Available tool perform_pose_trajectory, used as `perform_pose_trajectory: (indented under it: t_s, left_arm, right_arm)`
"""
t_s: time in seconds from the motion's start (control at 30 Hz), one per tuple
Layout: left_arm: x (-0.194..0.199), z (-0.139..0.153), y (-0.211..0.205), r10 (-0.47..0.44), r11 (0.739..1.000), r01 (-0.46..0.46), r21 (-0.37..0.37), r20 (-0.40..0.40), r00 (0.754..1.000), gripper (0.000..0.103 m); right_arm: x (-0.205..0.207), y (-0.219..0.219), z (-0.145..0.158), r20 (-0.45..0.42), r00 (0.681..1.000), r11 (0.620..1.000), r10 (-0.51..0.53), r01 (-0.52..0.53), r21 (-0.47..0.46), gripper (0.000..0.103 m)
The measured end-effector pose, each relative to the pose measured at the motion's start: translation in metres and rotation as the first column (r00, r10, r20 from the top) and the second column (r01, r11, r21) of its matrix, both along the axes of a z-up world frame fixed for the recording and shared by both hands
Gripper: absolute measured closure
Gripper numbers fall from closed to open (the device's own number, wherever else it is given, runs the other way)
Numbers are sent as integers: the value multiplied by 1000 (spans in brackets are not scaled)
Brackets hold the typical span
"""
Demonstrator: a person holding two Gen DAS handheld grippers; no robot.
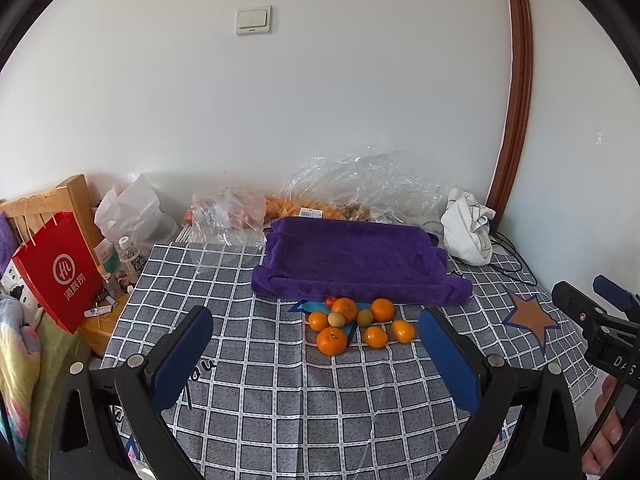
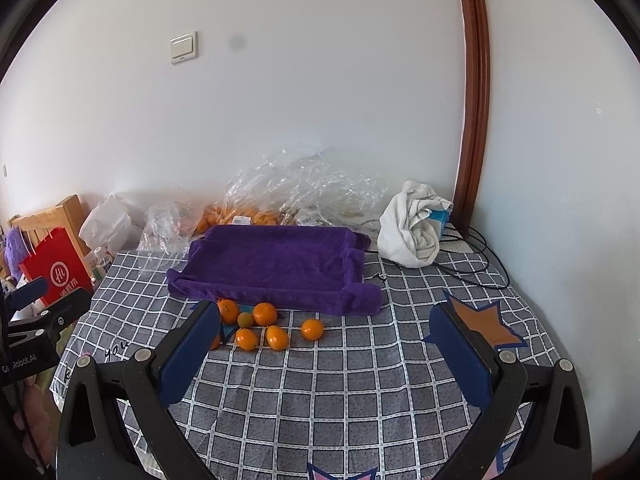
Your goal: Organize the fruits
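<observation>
A: While the checked tablecloth [image 1: 280, 392] covers the whole tabletop, what sits biggest on it?

B: The purple towel [image 1: 356, 264], laid flat toward the wall. Behind the towel lie crumpled clear plastic bags [image 1: 360, 184], one with orange fruit inside. To the towel's right is a bundled white cloth [image 1: 468, 232]; far to its left, off the tabletop's edge, stands a red paper bag [image 1: 60, 272].

A: And the fruits?

B: A loose cluster of oranges [image 1: 344, 309], just in front of the towel's near edge, the rearmost ones touching or nearly under its hem. Two small greenish-brown round fruits [image 1: 336, 319] nestle among them. In the right wrist view one orange [image 2: 312, 329] lies a little apart from the others, also in front of the towel.

A: The grippers?

B: The left gripper [image 1: 316, 336] hovers before the towel, jaws spread wide, holding nothing. The right gripper [image 2: 326, 332] likewise has its jaws spread wide and empty, the fruit cluster beside its left finger [image 2: 188, 352].
</observation>
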State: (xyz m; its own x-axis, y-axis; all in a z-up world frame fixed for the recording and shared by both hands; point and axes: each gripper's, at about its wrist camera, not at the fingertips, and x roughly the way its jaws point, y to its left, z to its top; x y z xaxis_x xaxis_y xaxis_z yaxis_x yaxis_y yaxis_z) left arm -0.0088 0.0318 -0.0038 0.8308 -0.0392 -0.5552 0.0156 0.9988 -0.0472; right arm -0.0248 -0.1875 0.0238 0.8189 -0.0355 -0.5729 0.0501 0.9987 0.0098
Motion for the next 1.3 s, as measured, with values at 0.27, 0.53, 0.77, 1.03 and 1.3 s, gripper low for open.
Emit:
perform_pose_trajectory:
  t_s: [0.27, 0.53, 0.77, 1.03, 1.3]
  left_arm:
    - [0, -1, -1, 3, 1000, -3, 0, -2, 1000, 0]
    - [-1, -2, 1, -3, 1000, 3, 7, -7, 1000, 0]
    - [10, -4, 1, -8, 1000, 8, 5, -7, 1000, 0]
    - [35, -27, 0, -22, 999, 24, 36, -35, 999, 0]
    - [68, -81, 13, -22, 999, 26, 27, -124, 992, 0]
  right_arm:
    - [-2, -4, -1, 0, 1000, 1000, -16, 16, -2, 0]
    - [4, -12, -6, -18, 999, 999, -27, 27, 38, 0]
    - [11, -3, -12, -28, 1000, 1000, -1, 1, -19, 0]
    - [33, -3, -42, -57, 996, 998, -64, 63, -31, 0]
    - [75, 2, -94, -130, 990, 995, -50, 37, -94, 0]
